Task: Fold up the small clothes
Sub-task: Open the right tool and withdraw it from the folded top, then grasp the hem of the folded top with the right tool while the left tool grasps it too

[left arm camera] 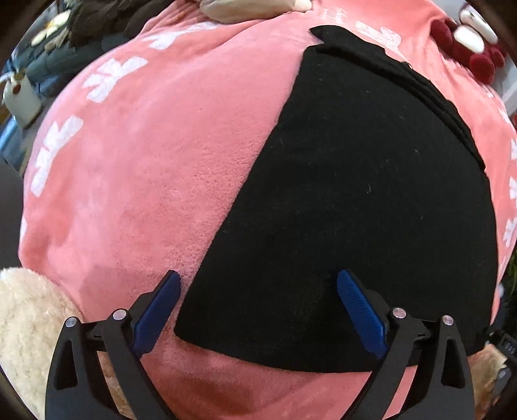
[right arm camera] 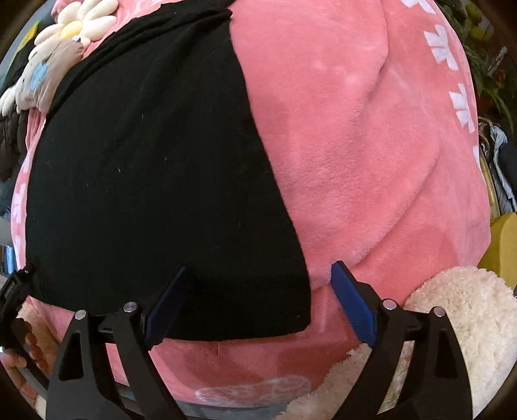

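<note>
Two hand-held grippers w/ blue ribbed pads hang over a pink plush blanket (left arm camera: 135,155) w/ white printed marks; the flat black folded garment (left arm camera: 355,194) lies spread on it. Around it: a cream fluffy cushion (left arm camera: 29,326) at the near left edge of the left wrist view, dark red pompoms w/ white pieces (left arm camera: 468,48) at the far right, a beige soft item (left arm camera: 245,9) at the far edge. From the right wrist view, a white daisy-shaped plush (right arm camera: 77,22) and a grey plush piece (right arm camera: 51,74) sit beside the garment's far left corner, cream fluff (right arm camera: 465,320) lies near right, and a bare hand (right arm camera: 19,355) shows at bottom left. Nothing covers the garment. Left gripper (left arm camera: 258,294): jaws spread wide, released; its left pad is over pink blanket just beside the cloth's near left edge, right pad over the black cloth, so the near left corner sits between the pads, ungripped. Right gripper (right arm camera: 258,284): jaws likewise spread, nothing clamped; left pad over the cloth, right pad over blanket just past the near right corner.
</note>
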